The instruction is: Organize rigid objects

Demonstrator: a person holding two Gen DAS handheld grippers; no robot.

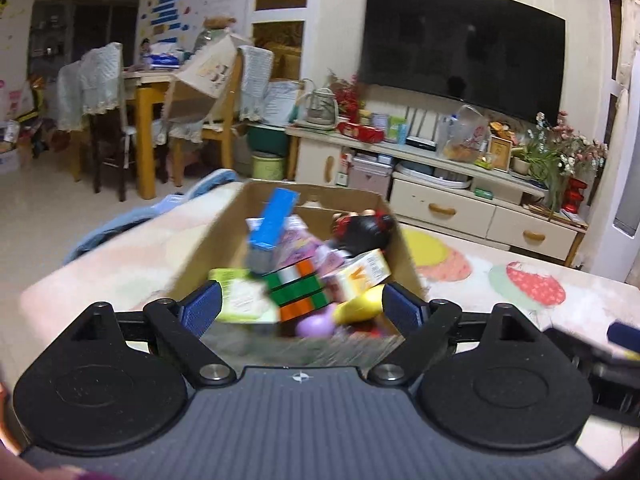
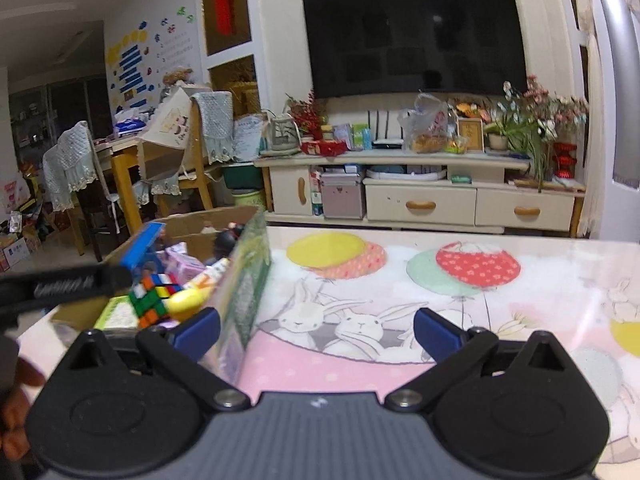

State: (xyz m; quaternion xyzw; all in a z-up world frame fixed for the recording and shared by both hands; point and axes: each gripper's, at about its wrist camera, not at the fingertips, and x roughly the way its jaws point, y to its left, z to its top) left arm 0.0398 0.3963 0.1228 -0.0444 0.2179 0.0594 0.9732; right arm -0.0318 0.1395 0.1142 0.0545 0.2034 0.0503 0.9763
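One cardboard box [image 1: 224, 236], one puzzle cube [image 1: 300, 288]

Both wrist views share the cardboard box [image 1: 224, 236].

Right claw [image 2: 316, 330] wide open, empty, above tablecloth [image 2: 440, 320]; cardboard box [image 2: 240, 280] at left.

The cardboard box [image 1: 224, 240] stands on the table [image 1: 520, 280], directly ahead of my left gripper [image 1: 302, 312] and to the left of my right gripper [image 2: 316, 332]. Inside the box, the puzzle cube [image 1: 300, 288] lies near the front, with a flat packet [image 1: 244, 300] to its left and a small carton [image 1: 360, 276] to its right. A tall block [image 1: 272, 224] leans behind the cube. Beyond the table, the TV cabinet [image 2: 420, 200] stands beneath the television [image 2: 412, 36]. The dining table and chairs [image 1: 152, 92] stand at far left.
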